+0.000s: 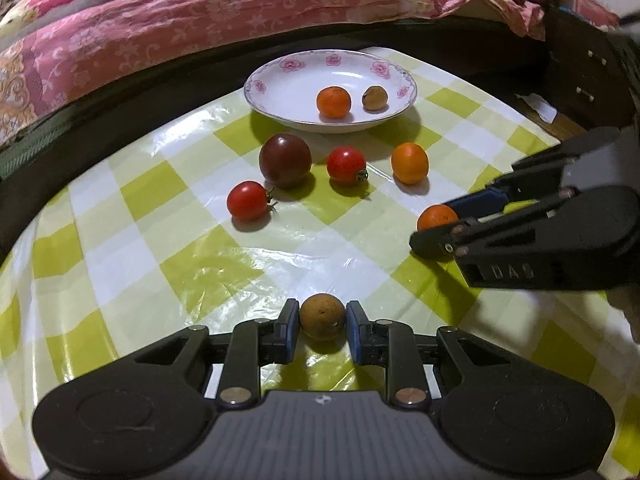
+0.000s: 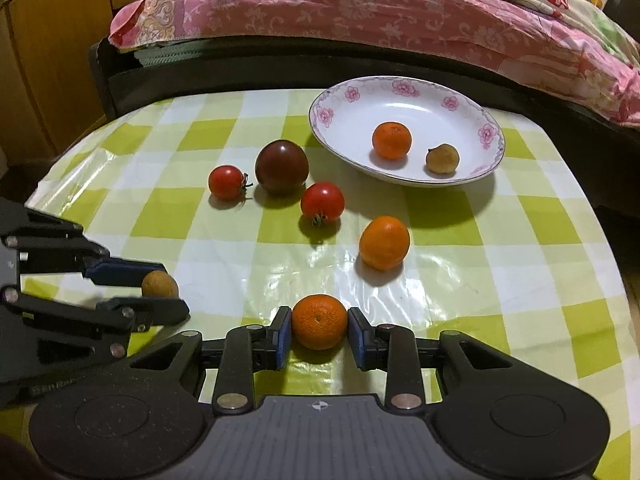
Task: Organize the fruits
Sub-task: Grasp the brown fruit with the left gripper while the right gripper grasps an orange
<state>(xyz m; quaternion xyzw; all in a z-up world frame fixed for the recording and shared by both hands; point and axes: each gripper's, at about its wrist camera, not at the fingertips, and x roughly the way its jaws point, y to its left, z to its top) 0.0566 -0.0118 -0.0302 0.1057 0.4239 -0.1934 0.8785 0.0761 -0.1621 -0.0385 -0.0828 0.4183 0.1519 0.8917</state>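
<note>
1. The left gripper (image 1: 322, 326) sits nearest its camera, its blue pads closed against both sides of a small brown round fruit (image 1: 322, 322); the fruit lies squarely between the fingertips, low over the checked tablecloth (image 1: 160, 248)
2. The right gripper (image 2: 319, 330) is likewise clamped on a small orange citrus (image 2: 319, 327), one pad pressing each flank; whether either held fruit still touches the cloth cannot be told
3. In the right wrist view the left gripper comes in from the left edge, the brown fruit wedged at its tips; in the left wrist view the right gripper enters from the right edge with the orange citrus half hidden behind its near finger
4. Loose on the cloth beyond the grippers: an oval orange fruit (image 2: 384, 243) nearest the right gripper, a red tomato (image 2: 322, 202) with its stem end towards the camera, a large dark purple-brown tomato (image 2: 281, 166), and a second red tomato (image 2: 226, 182) just beside the dark one, on its left
5. A white plate (image 2: 340, 128) with pink flowers round its rim stands at the far side of the table, well apart from both grippers, and holds another small orange citrus (image 2: 391, 140) and a small brown fruit (image 2: 442, 158), near each other but not touching
6. Behind the table runs a bed covered in a pink floral quilt (image 2: 320, 12)
</note>
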